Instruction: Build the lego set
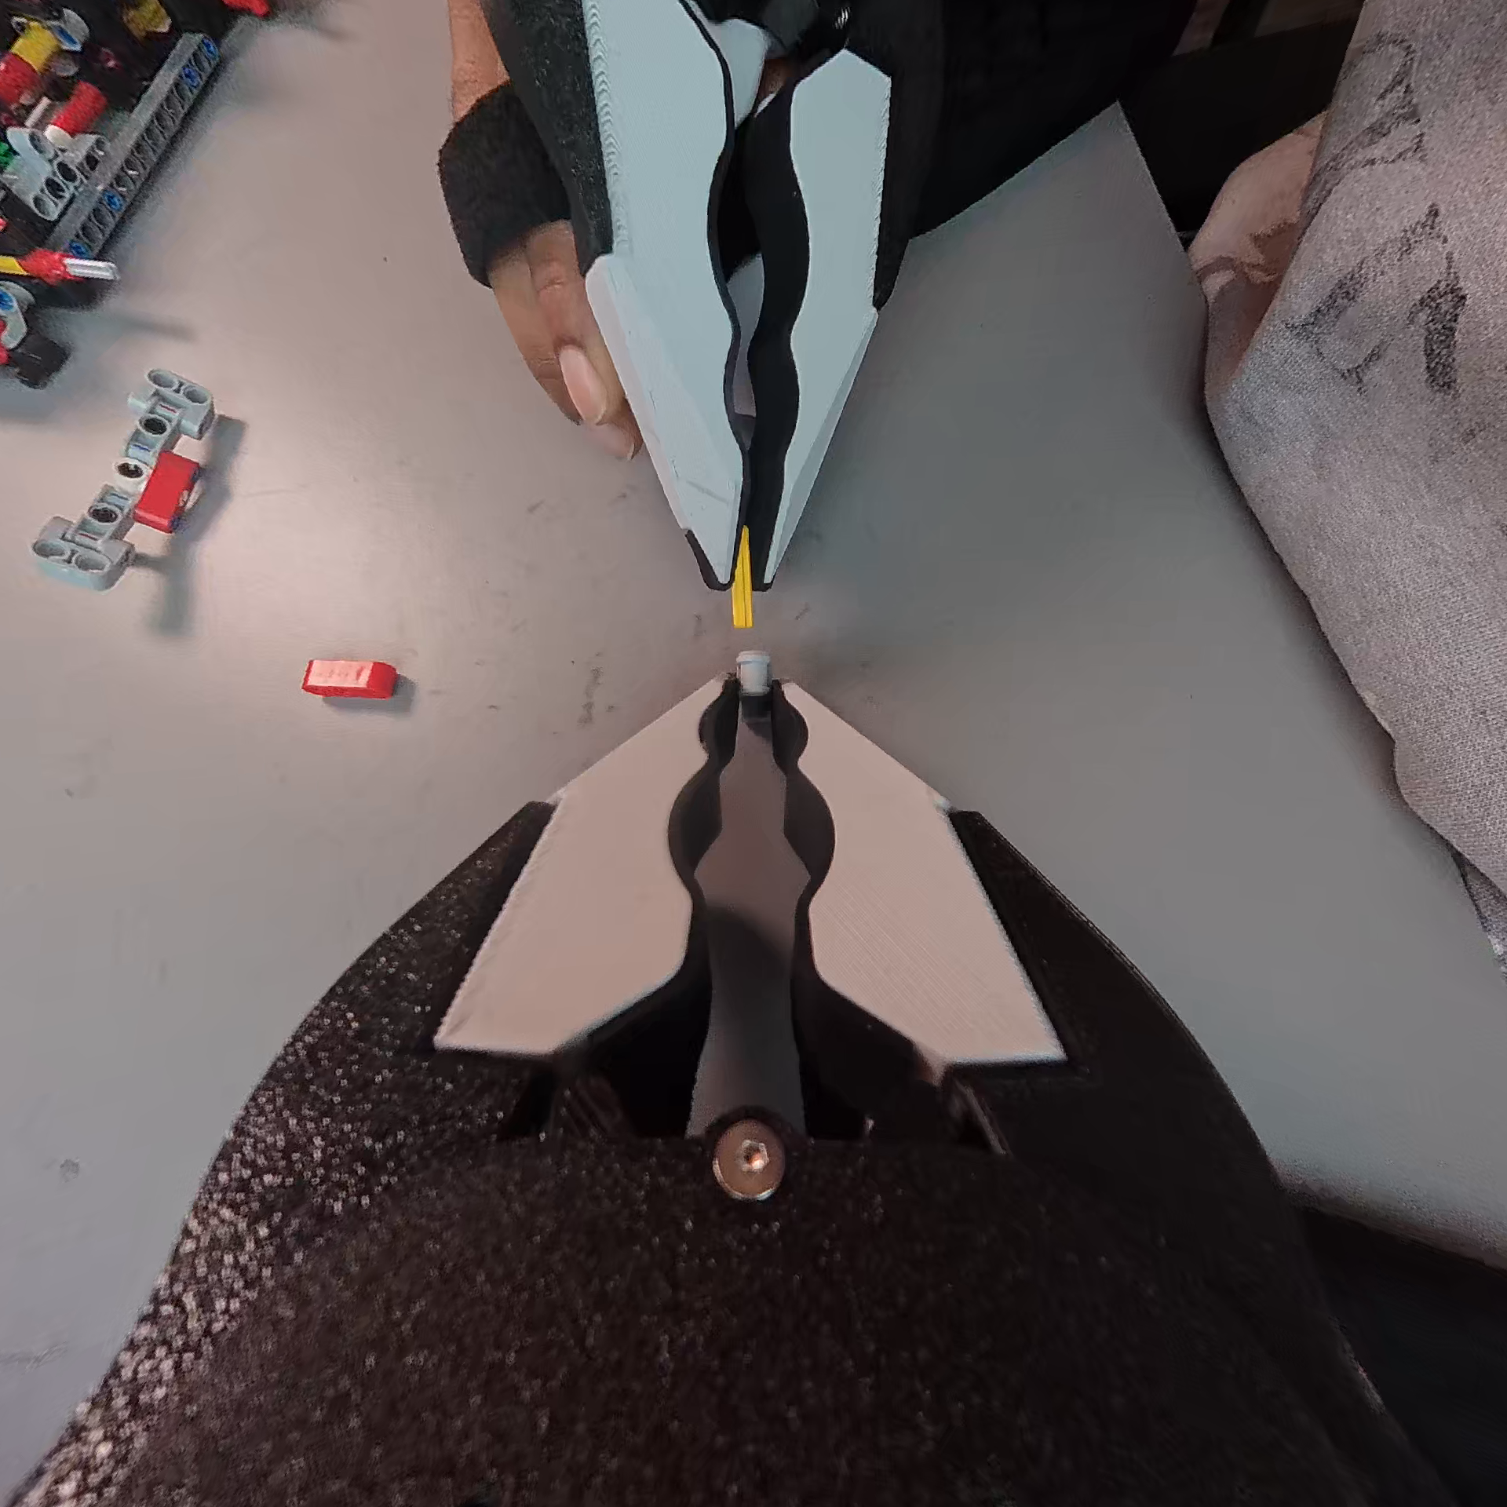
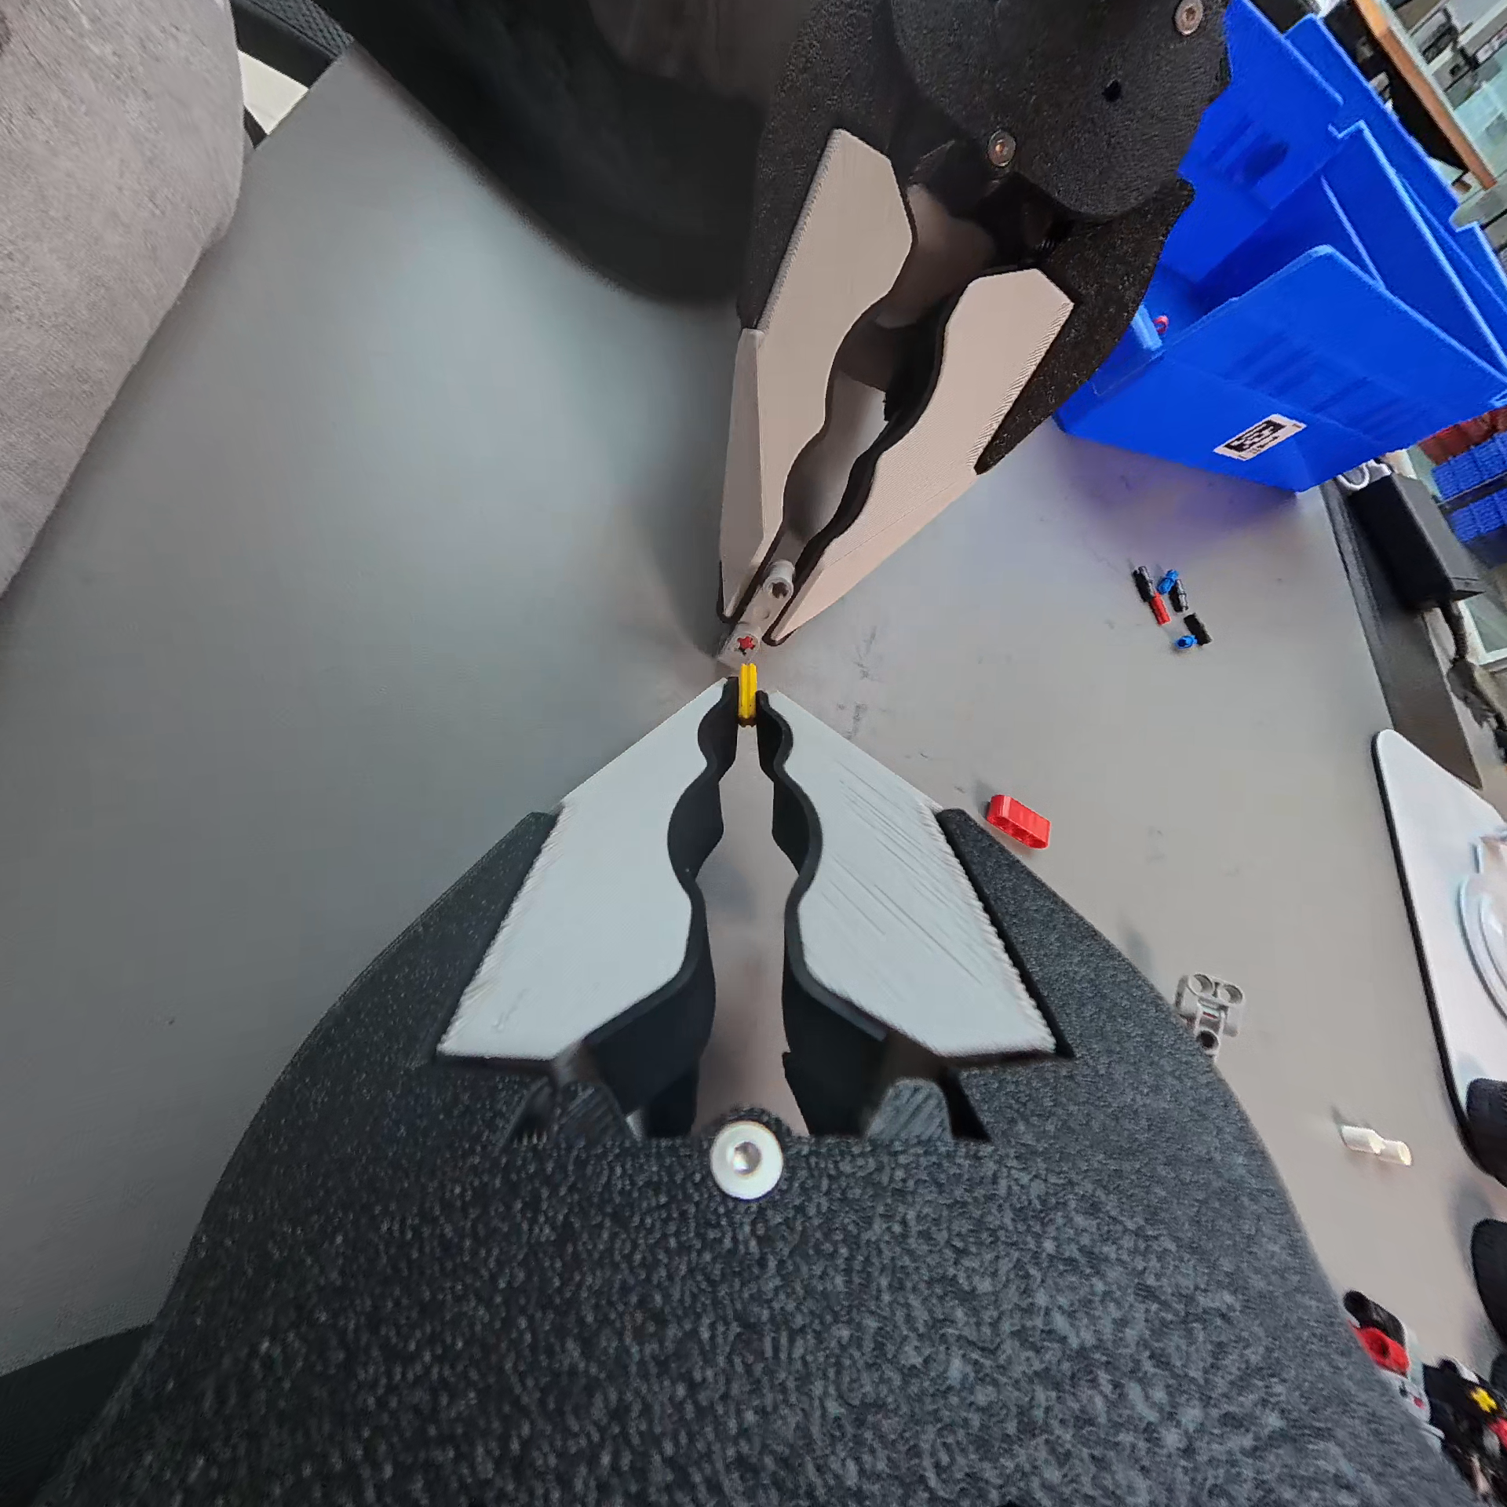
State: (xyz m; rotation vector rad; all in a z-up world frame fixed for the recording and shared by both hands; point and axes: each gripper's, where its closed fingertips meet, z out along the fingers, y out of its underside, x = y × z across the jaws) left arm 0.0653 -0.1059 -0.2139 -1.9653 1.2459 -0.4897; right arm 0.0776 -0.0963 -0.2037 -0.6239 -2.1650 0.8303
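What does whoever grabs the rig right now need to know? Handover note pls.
Left gripper: shut on the small grey connector, held above the table.
Right gripper: shut on the yellow axle, tip facing the connector, small gap between them.
Done: both parts picked and roughly lined up.
Left: push the axle into the connector. Loose red piece, grey subassembly and the main build wait on the table.

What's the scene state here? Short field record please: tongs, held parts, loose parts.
left tongs: shut on grey connector
right tongs: shut on yellow axle
alignment: axle tip faces the connector, small gap, not yet inserted
loose on table: red brick, grey beam assembly
far edge: blue bins
partial build: upper left of left wrist view
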